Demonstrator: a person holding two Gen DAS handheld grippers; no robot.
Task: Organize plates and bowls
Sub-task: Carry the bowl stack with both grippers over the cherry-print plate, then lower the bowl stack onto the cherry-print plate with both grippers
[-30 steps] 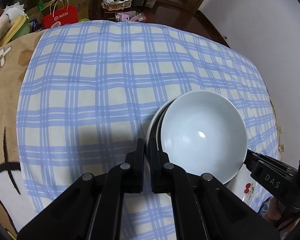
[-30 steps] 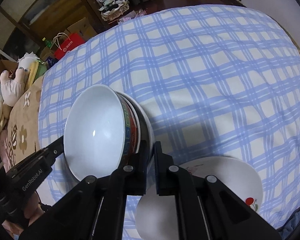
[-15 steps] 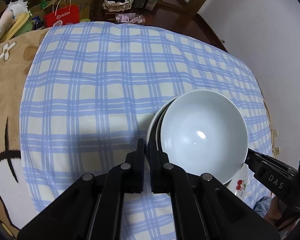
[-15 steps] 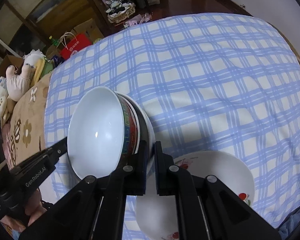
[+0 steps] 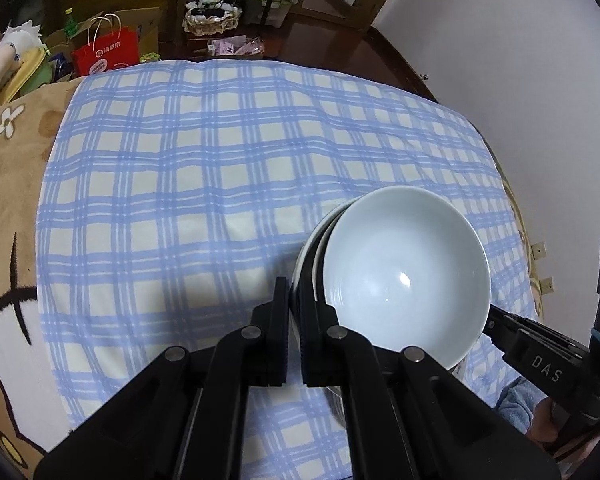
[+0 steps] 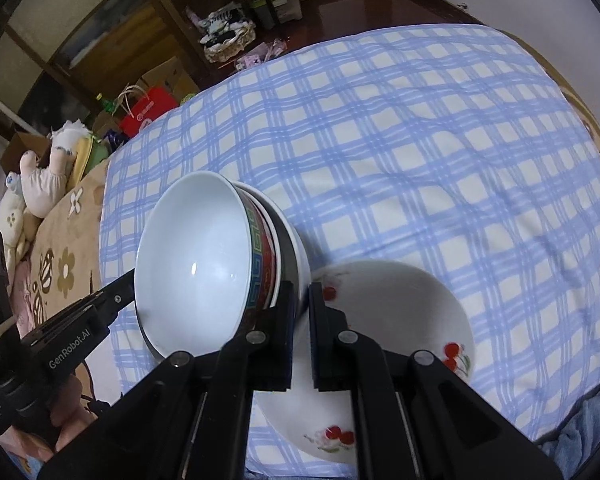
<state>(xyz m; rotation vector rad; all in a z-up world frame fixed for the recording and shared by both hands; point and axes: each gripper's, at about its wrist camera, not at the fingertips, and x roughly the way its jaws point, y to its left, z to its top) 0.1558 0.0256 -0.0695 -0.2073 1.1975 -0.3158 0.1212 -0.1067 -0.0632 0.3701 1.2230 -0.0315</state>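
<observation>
Presently, I held the nested stack of glossy white ceramic bowls (image 5: 406, 276) aloft above the near cherry-printed white plate (image 6: 400, 320), left gripper (image 5: 295, 300) and right gripper (image 6: 301, 300) each nearly closed on opposite rims. Uneven grip could have tipped it.

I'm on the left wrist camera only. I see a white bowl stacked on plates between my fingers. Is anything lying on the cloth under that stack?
Observer: Yes. A white cherry-print plate lies on the checked cloth, just below the lifted stack.
Operator: Is the bowl plain on the outside too?
Observer: No. The bowl has a red and green patterned band around its outer wall.
Operator: What exactly is the right gripper pinching?
Observer: The right gripper is closed on the rim of the bottom plate, the white one lowest in the stack, not on the bowl.
</observation>
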